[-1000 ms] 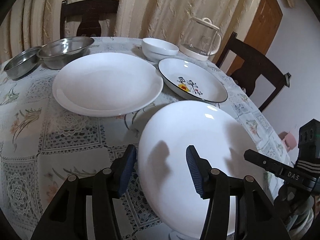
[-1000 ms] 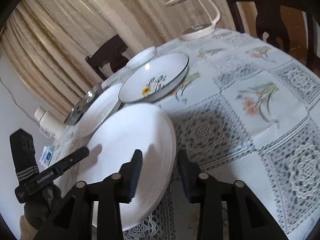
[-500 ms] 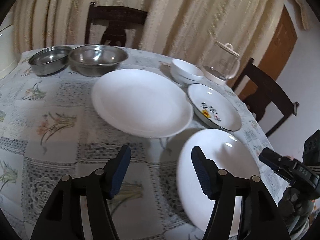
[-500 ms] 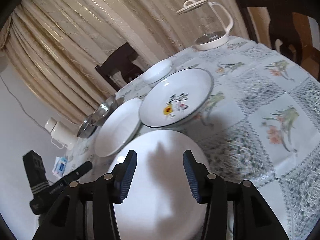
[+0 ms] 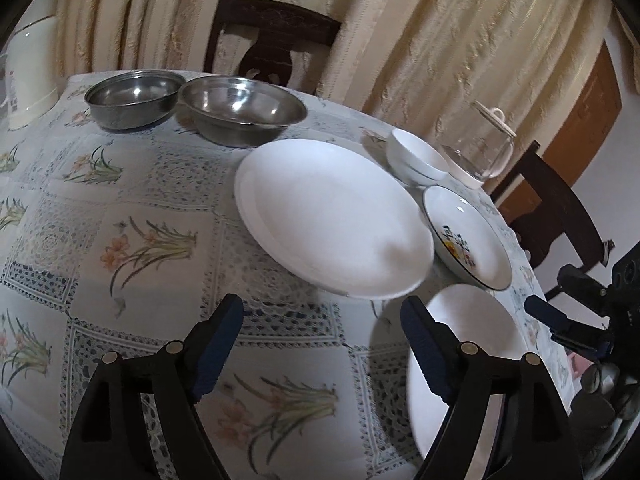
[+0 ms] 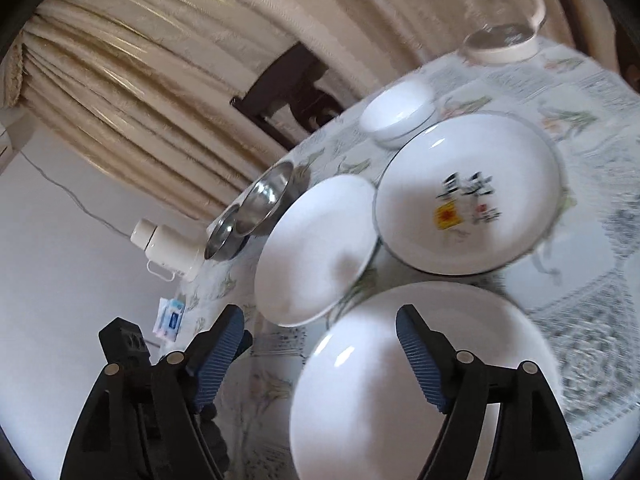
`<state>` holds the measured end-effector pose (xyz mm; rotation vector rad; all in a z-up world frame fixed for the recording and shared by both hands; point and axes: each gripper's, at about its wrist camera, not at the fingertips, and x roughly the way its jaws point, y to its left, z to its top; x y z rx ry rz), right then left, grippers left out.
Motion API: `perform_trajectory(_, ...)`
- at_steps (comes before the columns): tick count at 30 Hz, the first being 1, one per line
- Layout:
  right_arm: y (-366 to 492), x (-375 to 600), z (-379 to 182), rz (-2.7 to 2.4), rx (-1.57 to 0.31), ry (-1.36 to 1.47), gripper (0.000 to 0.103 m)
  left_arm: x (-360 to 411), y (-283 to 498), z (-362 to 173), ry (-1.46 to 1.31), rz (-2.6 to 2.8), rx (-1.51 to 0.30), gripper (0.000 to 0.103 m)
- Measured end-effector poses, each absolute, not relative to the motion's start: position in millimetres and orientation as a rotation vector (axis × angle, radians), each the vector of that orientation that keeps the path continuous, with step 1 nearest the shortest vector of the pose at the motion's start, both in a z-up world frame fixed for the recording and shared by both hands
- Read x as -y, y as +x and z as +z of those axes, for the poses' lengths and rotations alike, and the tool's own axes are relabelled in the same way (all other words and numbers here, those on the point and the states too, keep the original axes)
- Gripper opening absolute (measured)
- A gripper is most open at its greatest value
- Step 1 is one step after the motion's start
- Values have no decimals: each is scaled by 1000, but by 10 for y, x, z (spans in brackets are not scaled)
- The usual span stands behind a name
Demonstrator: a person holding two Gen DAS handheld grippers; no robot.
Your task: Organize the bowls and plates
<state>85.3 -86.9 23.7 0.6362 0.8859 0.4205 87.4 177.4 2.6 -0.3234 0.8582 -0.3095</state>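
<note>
Both tools gape wide and carry nothing: your left tool [image 5: 322, 344] hangs over bare tablecloth, your right tool [image 6: 320, 344] above the near white plate [image 6: 420, 380]. That plate lies flat, face up, at the counter's [image 5: 120, 208] near edge, just beside the large white plate [image 5: 332, 216] and the flowered plate [image 6: 468, 196]. Being round, it has no long axis. To stack it, I'd say pinch the near rim squarely, lift level and clear neighbouring rims.
</note>
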Motion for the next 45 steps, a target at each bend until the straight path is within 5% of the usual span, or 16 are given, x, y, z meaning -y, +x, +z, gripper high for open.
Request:
perform_trajectory(21,1623,550,-102,374,-1077,577,80,-2202,1205,-133,-420,-248,-905,82)
perform_trajectory(29,1706,665,-139,333,-1098,647,66,-2252,1261,-186,-432,-246,-923,82)
perform_trajectory(45,1763,1152,-312,134,-1111,755,70,-2329,1372,-264,-450,-228,-948,82)
